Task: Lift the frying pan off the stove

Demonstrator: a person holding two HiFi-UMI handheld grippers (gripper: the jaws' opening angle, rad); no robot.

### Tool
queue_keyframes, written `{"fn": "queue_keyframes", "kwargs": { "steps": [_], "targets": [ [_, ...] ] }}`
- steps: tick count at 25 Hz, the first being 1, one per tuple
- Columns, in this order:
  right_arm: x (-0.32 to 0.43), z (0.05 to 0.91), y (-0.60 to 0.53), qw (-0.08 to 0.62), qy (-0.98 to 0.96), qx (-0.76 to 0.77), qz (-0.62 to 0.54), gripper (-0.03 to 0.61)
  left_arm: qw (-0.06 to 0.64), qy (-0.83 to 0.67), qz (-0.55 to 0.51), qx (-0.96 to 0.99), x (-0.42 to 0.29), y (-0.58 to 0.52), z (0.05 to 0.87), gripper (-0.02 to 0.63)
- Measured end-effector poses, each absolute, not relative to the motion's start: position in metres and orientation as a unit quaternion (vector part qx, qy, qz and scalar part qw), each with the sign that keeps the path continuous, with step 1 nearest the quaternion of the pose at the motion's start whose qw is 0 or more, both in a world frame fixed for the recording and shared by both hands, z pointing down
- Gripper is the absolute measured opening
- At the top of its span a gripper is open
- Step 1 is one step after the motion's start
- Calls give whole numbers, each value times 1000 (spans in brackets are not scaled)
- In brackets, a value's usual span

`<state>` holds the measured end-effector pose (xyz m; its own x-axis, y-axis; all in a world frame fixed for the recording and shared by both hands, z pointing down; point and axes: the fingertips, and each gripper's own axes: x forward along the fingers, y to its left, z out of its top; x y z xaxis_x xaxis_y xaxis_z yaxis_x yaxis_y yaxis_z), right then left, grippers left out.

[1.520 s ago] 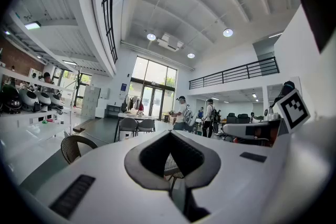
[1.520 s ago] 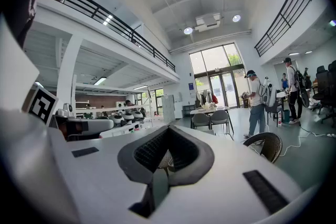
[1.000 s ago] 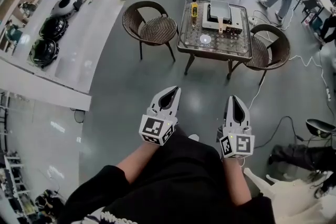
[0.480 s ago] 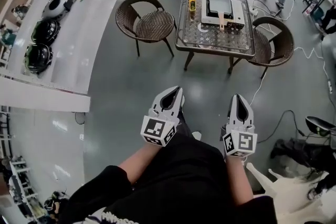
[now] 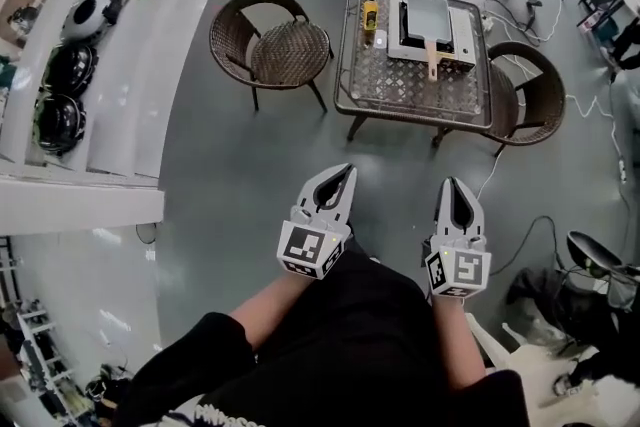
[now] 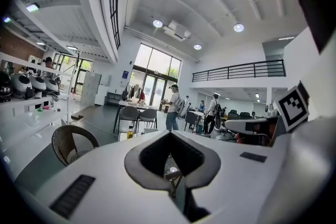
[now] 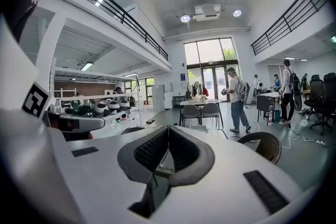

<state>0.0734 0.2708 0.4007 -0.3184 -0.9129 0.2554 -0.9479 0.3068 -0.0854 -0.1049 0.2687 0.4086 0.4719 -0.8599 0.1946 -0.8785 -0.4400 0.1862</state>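
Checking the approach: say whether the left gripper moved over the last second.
Yes: the left gripper edged forward; its gap to the near edge of the glass table narrowed.

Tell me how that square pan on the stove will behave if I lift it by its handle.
The frying pan looks rigid and flat, so it probably won't flex. With a single handle on one side, it will likely feel far-end heavy and want to tip down. It looks empty from the head view, so likely nothing spills.
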Motion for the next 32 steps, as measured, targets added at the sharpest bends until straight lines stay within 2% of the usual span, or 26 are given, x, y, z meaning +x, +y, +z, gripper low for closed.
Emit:
{"fn": "queue_keyframes", "kwargs": {
  "steps": [15, 32],
  "targets": [
    [43, 424, 155, 100, -766, 618, 147, 30, 162, -450, 30, 878, -140, 139, 417, 3],
    [-2, 435, 118, 108, -754, 630, 151, 30, 173, -416, 24, 893, -178, 104, 433, 3]
  ]
}}
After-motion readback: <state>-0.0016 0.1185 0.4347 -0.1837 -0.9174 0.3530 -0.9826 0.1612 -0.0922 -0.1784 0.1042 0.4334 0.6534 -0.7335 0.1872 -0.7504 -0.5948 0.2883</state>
